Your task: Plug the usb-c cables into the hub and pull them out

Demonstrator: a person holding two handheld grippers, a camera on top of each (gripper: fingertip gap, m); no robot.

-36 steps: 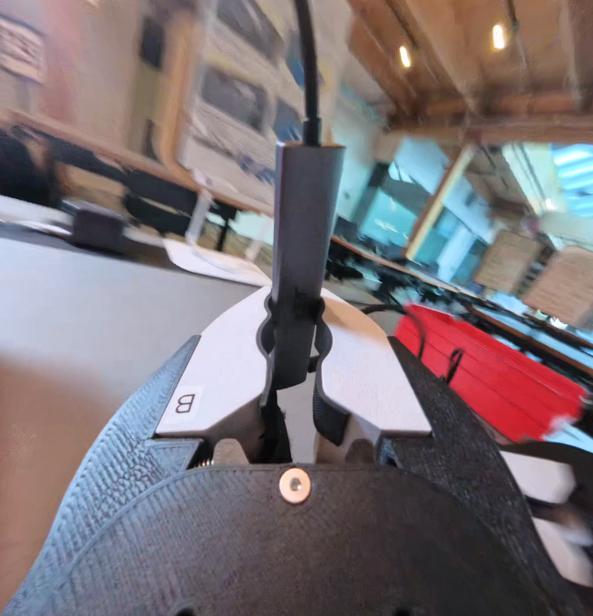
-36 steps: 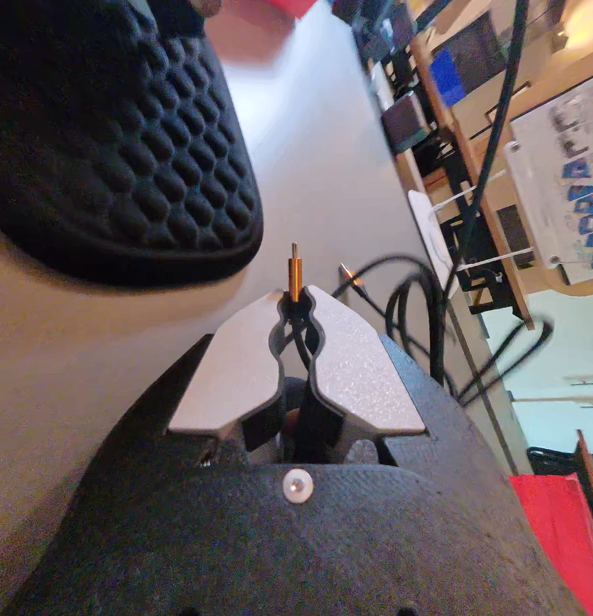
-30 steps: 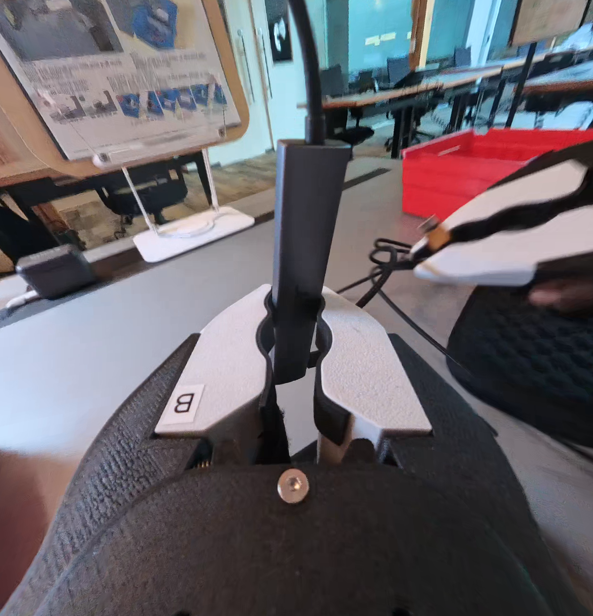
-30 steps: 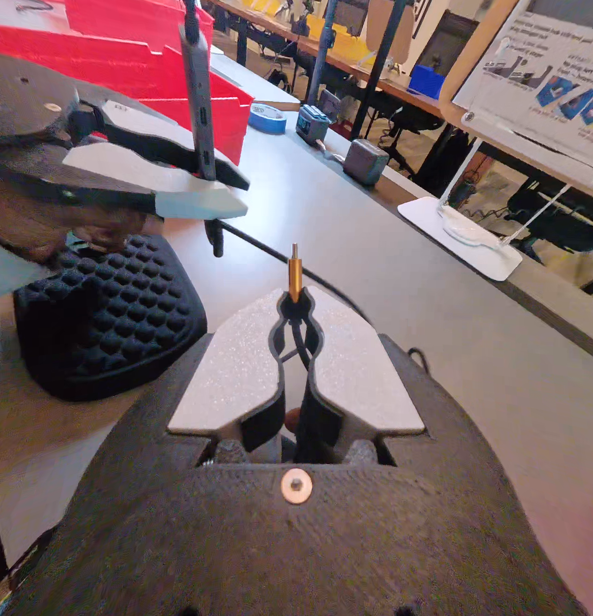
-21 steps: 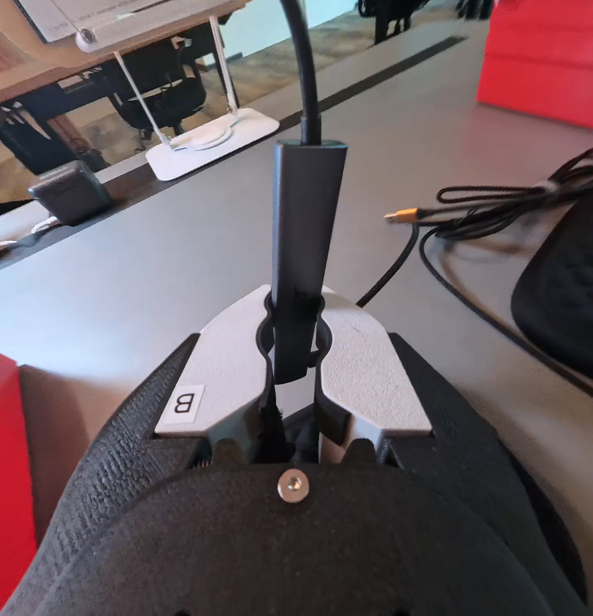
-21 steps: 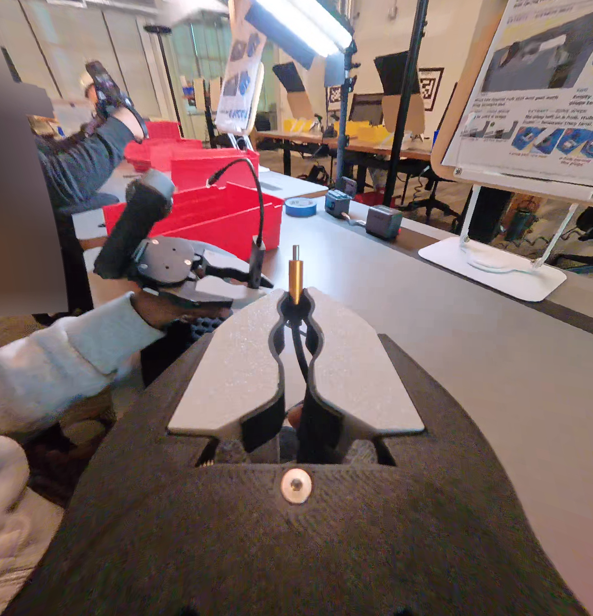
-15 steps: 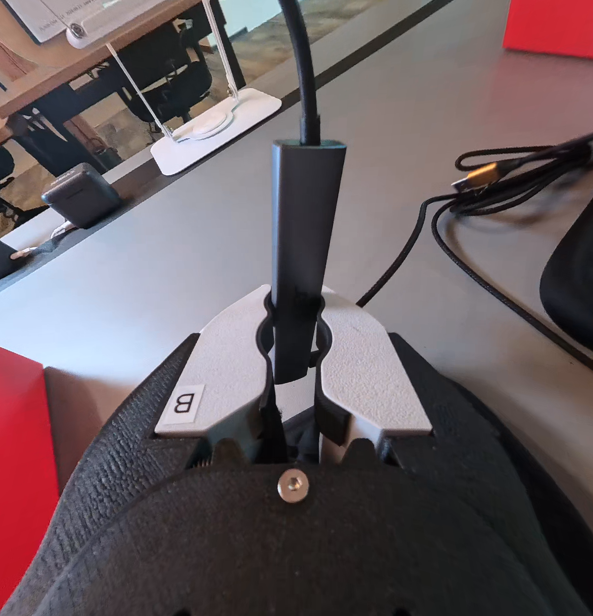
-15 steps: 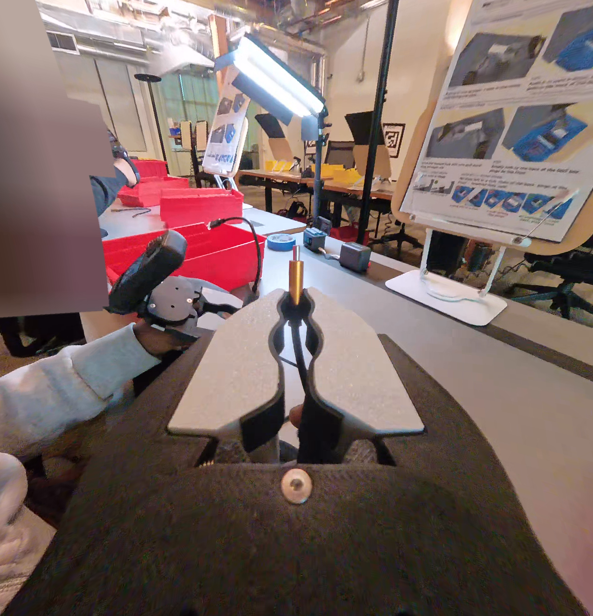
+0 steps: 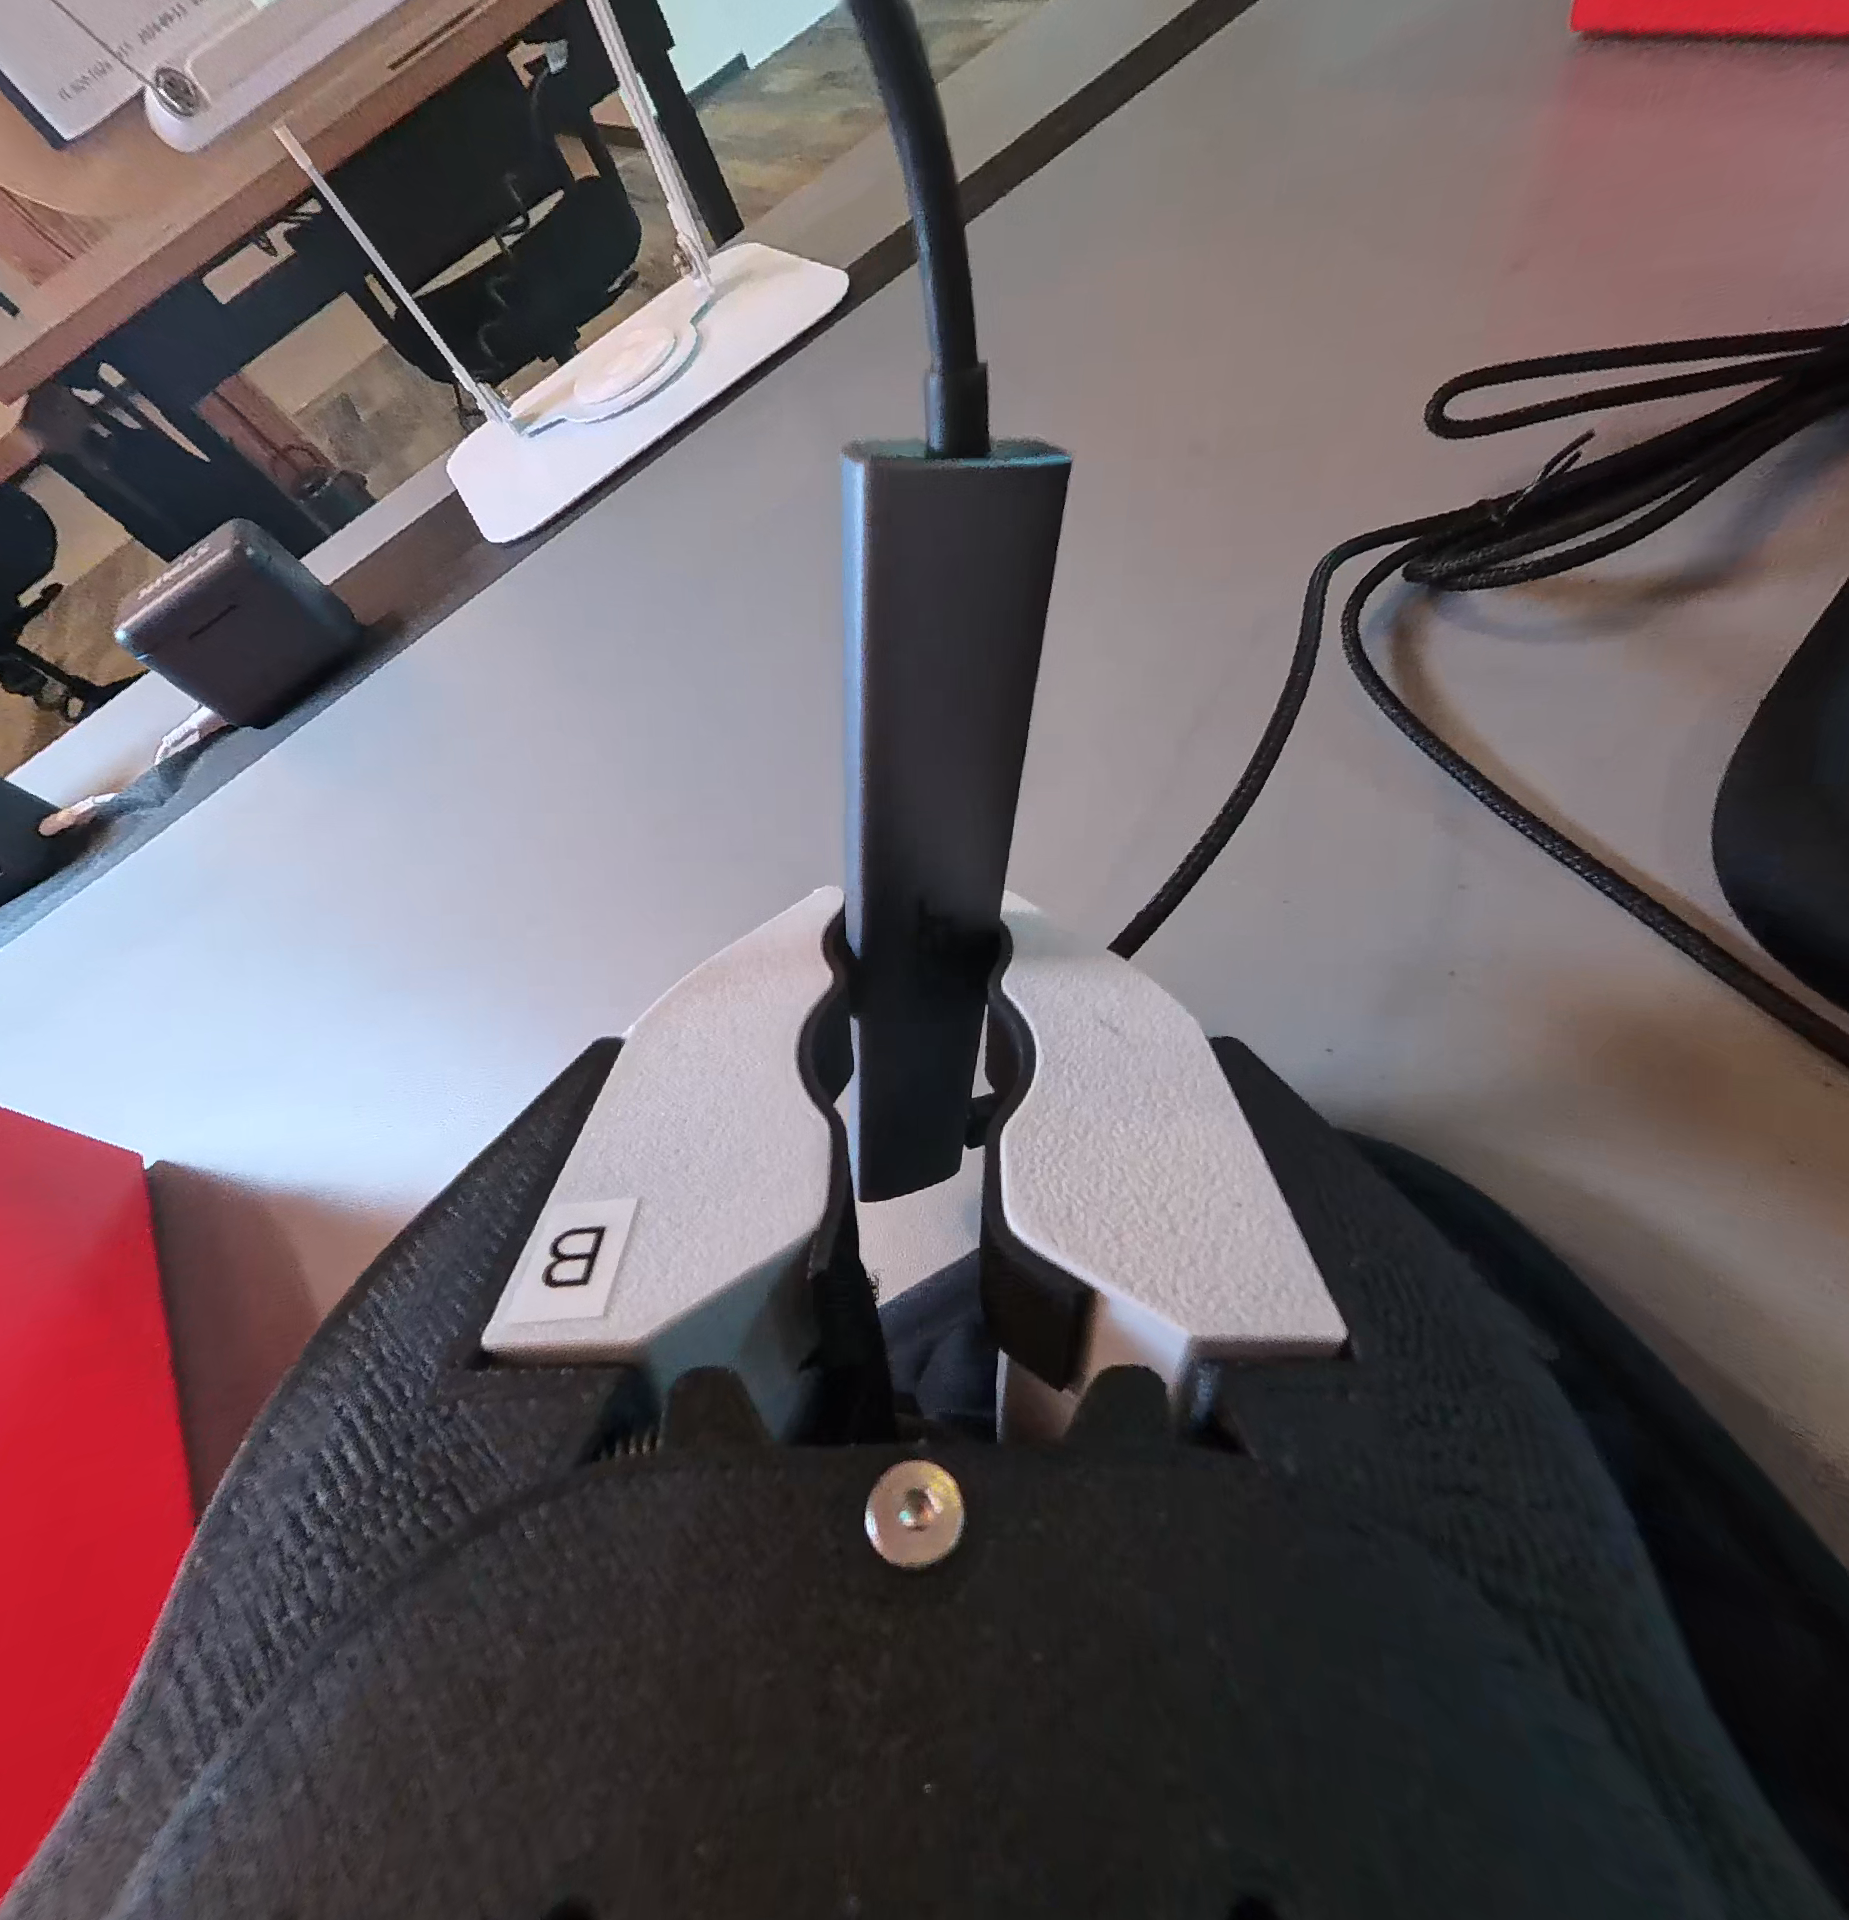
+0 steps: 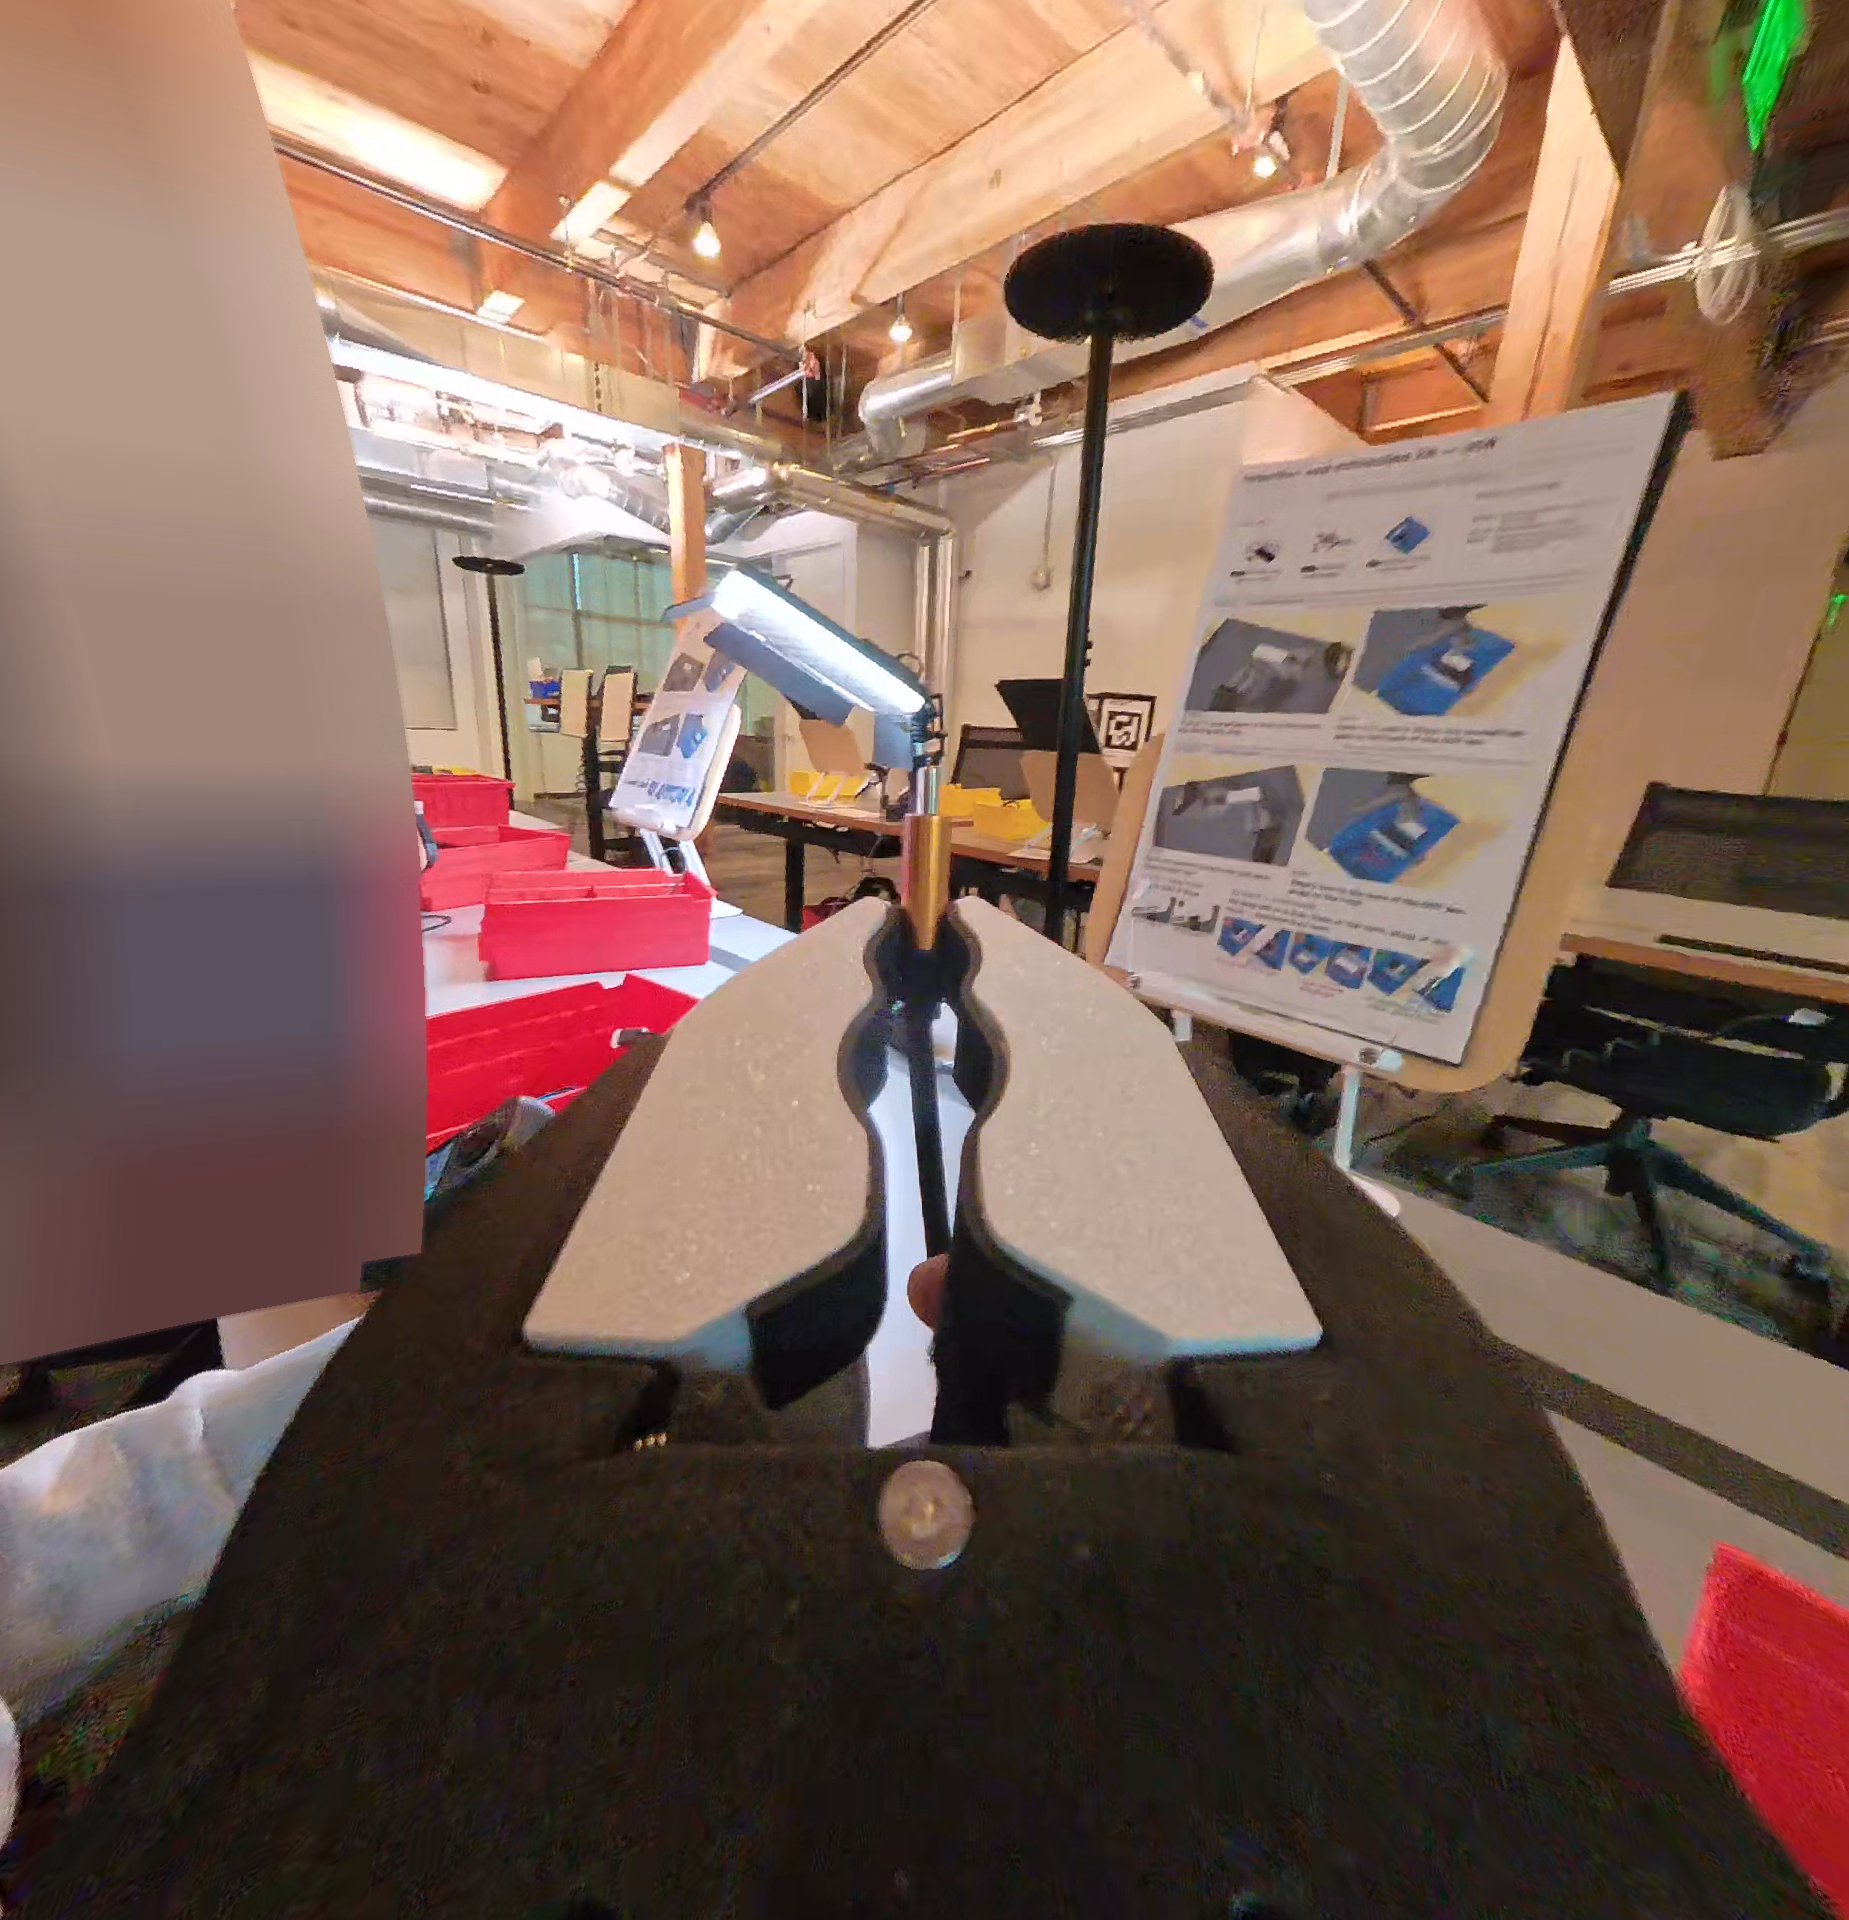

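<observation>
Both grippers have swung apart since a second ago, when the right one showed just beside the hub in the left wrist view; now neither camera shows the other gripper, and the right view looks up at the room, not down at the table

Left gripper (image 9: 922,935) is clenched on the long, flat, dark grey metal hub (image 9: 941,665), with both white fingers (image 9: 712,1101) pressed on its lower end. It holds the hub standing up along the fingers, probably so the ports on the side stay easy to reach. The hub's own thick black cord (image 9: 935,229) goes up out of its top end. No other cable looks plugged into it, though the ports are hard to see from here

Right gripper (image 10: 922,914) is clenched on the thin black usb-c cable (image 10: 928,1132) just behind its gold metal plug (image 10: 925,878). The plug pokes out past the tips, so it can go in first

More thin black braided cables (image 9: 1522,478) lie looped on the grey table (image 9: 484,831), near a black bumpy pad (image 9: 1813,790). A red bin (image 9: 58,1403) sits at the left edge

The next move, I think, is to bring the plug back down to the hub and line it up with a port
</observation>
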